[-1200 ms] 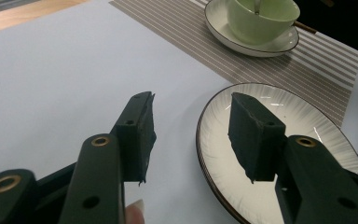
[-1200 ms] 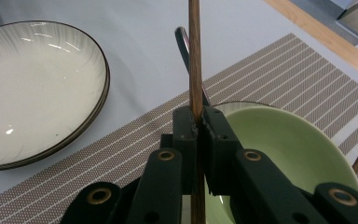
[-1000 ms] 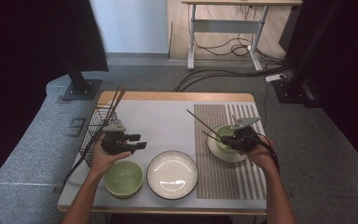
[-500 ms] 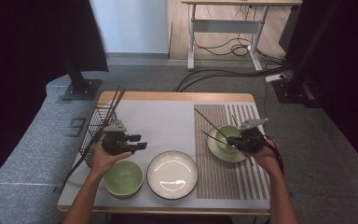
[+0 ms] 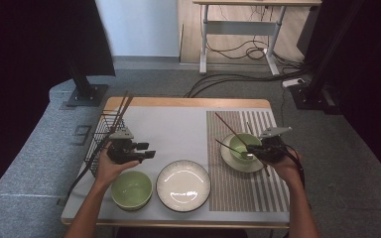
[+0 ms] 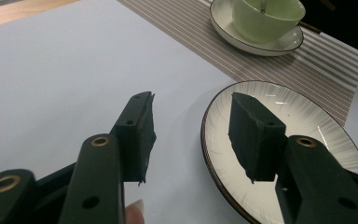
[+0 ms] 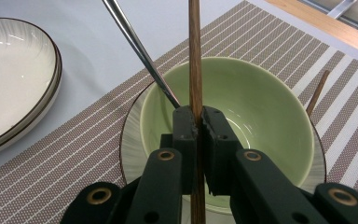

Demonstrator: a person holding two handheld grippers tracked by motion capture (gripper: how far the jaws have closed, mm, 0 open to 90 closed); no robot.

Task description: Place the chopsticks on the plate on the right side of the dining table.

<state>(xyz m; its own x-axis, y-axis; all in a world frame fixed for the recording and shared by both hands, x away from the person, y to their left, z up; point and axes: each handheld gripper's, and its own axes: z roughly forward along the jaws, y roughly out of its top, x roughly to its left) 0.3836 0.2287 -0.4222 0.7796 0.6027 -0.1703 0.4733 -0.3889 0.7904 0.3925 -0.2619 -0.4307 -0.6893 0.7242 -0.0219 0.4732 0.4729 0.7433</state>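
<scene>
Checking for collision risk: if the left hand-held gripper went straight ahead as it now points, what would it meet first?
Probably the white plate: the left hand-held gripper, jaws open, points at its near rim. Height above it is unclear.

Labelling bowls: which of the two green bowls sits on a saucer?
The pale green ceramic bowl on the striped mat, by the right claw, on a white saucer. The other green bowl rests directly on the table.

A white plate [image 5: 183,185] sits just right of the left tool, a green bowl [image 5: 132,189] below it, a wire rack [image 5: 100,140] at its left
</scene>
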